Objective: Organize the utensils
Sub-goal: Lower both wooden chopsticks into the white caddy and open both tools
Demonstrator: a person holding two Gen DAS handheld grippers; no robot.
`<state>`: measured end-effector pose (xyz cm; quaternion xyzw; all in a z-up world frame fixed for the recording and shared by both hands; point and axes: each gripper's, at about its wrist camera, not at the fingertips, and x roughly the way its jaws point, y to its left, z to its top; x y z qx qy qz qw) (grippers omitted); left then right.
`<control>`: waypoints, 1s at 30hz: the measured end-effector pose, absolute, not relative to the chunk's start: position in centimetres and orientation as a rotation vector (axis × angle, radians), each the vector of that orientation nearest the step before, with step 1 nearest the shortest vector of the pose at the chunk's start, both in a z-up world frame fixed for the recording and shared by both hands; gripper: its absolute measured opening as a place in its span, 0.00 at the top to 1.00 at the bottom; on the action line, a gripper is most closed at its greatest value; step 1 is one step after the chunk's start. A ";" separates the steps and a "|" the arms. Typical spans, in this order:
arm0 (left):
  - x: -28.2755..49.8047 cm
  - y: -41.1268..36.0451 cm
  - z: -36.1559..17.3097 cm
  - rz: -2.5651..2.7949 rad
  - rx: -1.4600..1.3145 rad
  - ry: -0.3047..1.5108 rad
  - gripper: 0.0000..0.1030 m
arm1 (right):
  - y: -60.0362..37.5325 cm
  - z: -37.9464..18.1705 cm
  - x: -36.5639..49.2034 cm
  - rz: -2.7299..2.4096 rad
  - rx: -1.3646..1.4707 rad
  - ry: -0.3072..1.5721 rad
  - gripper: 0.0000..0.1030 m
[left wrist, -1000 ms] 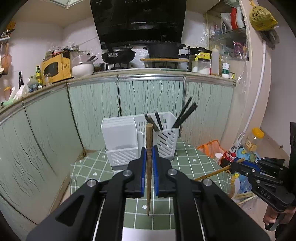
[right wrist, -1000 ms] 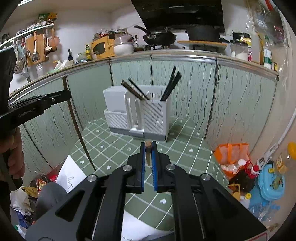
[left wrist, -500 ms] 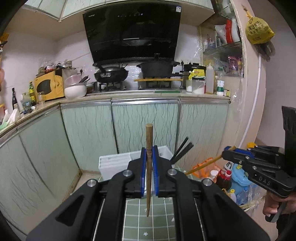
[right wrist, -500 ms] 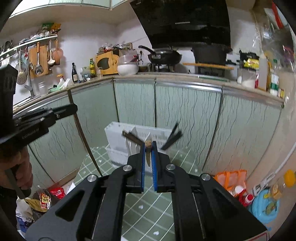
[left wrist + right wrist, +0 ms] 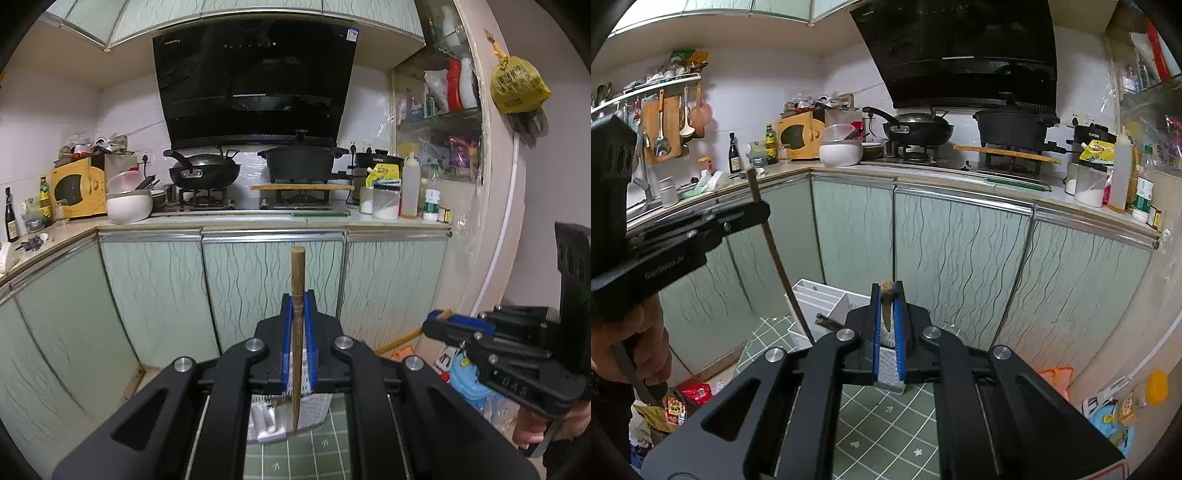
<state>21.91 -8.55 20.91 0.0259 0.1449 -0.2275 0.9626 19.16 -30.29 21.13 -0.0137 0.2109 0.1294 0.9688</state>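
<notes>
We hold one wooden chopstick point(image 5: 297, 317) clenched upright in the left gripper point(image 5: 297, 332) and another point(image 5: 886, 306) in the right gripper point(image 5: 887, 321), both above the white utensil holder point(image 5: 827, 299), which seemingly has dark chopsticks point(image 5: 827, 322) in already, so ours remain to be slotted.

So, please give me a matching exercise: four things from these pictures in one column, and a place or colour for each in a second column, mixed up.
Things
1. wok
2. white bowl
3. chopstick
4. holder

Places
A. between the fingers of the left gripper
B. on the green tablecloth
C. on the stove, left burner
D. on the counter, beside the yellow box

Pairs: 1-C, 2-D, 3-A, 4-B
</notes>
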 end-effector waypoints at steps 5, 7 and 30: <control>24.3 -9.7 21.0 -0.474 0.057 0.289 0.92 | -30.8 20.8 21.3 0.257 -0.034 0.441 0.94; 25.6 -10.0 20.9 -0.472 0.049 0.289 0.92 | -31.0 20.5 22.2 0.257 -0.030 0.448 0.94; 32.6 -11.2 15.4 -0.499 0.018 0.379 0.92 | -30.9 16.5 27.1 0.290 -0.022 0.528 0.94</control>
